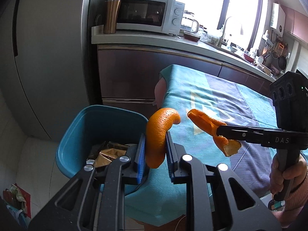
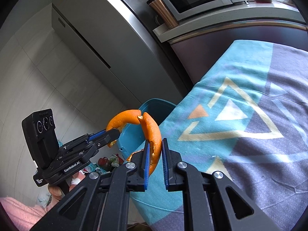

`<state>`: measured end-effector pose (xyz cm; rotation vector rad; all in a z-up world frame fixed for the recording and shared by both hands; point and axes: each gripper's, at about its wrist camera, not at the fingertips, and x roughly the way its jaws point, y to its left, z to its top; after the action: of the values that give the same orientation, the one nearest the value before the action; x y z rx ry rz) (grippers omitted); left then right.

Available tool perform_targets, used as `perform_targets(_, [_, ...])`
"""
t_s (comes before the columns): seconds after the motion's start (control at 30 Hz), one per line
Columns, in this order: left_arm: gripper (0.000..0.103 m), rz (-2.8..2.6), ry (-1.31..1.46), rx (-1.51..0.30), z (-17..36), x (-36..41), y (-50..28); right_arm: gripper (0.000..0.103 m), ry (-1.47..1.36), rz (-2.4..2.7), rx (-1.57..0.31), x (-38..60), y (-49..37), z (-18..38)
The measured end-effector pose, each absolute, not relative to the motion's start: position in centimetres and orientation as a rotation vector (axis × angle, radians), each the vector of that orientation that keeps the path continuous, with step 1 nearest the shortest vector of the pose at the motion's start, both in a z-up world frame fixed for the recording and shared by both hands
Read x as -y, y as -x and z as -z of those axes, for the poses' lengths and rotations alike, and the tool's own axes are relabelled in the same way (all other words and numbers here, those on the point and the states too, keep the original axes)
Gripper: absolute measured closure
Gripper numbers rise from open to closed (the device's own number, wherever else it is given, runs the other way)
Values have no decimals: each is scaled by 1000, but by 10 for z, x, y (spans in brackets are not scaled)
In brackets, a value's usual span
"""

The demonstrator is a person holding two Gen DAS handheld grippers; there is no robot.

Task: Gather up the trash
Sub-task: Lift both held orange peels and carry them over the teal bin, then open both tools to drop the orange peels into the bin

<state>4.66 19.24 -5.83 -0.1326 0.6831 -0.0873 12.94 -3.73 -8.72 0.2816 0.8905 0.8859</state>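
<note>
One orange peel strip (image 1: pixel 156 140) is pinched by the left gripper (image 1: pixel 155 148), nearest the blue bin (image 1: pixel 77 134); a second peel (image 2: pixel 153 140) is pinched by the right gripper (image 2: pixel 155 154), above the tabletop.

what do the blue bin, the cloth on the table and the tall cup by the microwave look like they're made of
The blue bin looks like moulded plastic: smooth, with a soft sheen and rounded rim. The table cloth seems a woven fabric, matte, creased, with printed triangles. The tall cup looks like brushed metal in a copper tone with a dark lid, probably plastic; vertical streaky reflections suggest that.
</note>
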Motion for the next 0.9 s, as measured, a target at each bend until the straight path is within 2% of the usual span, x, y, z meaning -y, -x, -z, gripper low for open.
perform_targets(0.9, [83, -83, 156, -676, 63, -253, -52, 92, -185, -944, -922, -31, -146, 83])
